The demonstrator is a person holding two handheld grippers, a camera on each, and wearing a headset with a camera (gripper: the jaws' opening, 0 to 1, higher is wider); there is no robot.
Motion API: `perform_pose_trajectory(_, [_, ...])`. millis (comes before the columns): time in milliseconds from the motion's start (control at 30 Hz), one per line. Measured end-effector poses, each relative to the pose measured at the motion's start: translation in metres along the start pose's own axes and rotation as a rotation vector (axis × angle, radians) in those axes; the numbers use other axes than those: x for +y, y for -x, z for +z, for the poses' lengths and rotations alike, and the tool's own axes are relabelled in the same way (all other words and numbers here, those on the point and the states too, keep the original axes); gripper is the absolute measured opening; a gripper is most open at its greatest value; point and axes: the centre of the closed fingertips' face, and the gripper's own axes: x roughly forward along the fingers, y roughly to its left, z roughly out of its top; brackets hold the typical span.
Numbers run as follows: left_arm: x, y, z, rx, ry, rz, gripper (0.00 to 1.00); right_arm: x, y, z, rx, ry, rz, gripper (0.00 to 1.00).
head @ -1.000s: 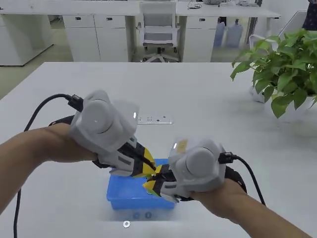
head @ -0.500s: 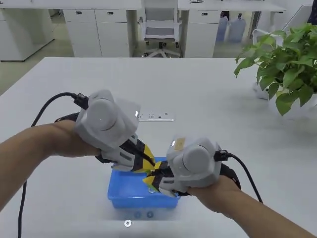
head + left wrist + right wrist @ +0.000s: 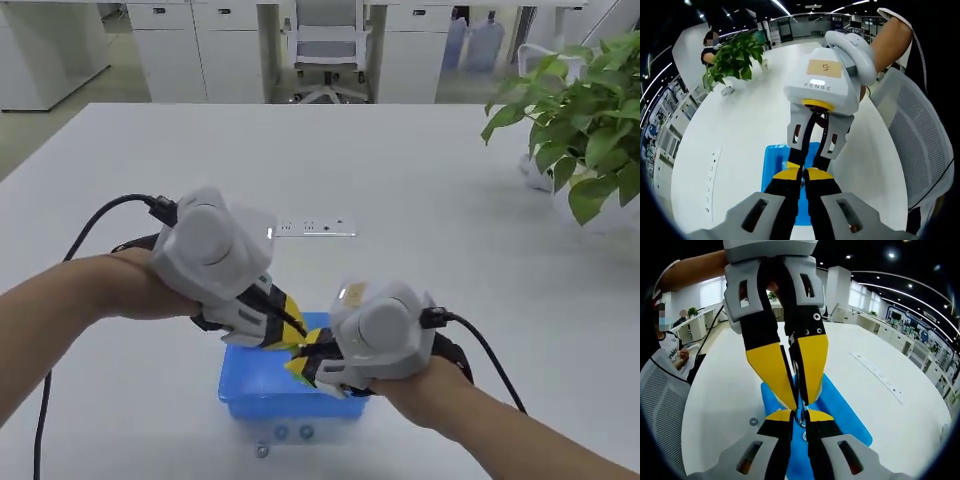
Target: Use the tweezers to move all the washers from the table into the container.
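Over the near edge of the white table, the 2 grippers meet nose to nose above the blue container. The left gripper comes in from 10 o'clock and the right gripper from 4 o'clock, their yellow tips all but touching over the container's right half.

In the right gripper view, the left gripper's jaws are squeezed onto a thin dark strip, the tweezers, which run down toward the right gripper's tips. The right gripper's jaws are drawn nearly together with a sliver of metal in the gap. Whether they actually grip it, I cannot tell.

1 washer lies on the table at 6 o'clock from the container, just beside its front wall. 2 small rings show at that wall, inside or outside I cannot tell.

A power strip lies at 12 o'clock from the grippers. A potted plant stands at 2 o'clock, well apart.
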Motion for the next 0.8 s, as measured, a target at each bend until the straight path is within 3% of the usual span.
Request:
perform_pose_trajectory(333, [0.002,-0.011,-0.013,0.008,0.031,-0.013,0.07,0.0,-0.009,-0.013,0.032,-0.01,0.026,0.11])
perform_pose_trajectory(800, [0.002,-0.013,-0.014,0.015,0.04,-0.018,0.07,-0.003,-0.01,-0.016,0.038,-0.02,0.032,0.12])
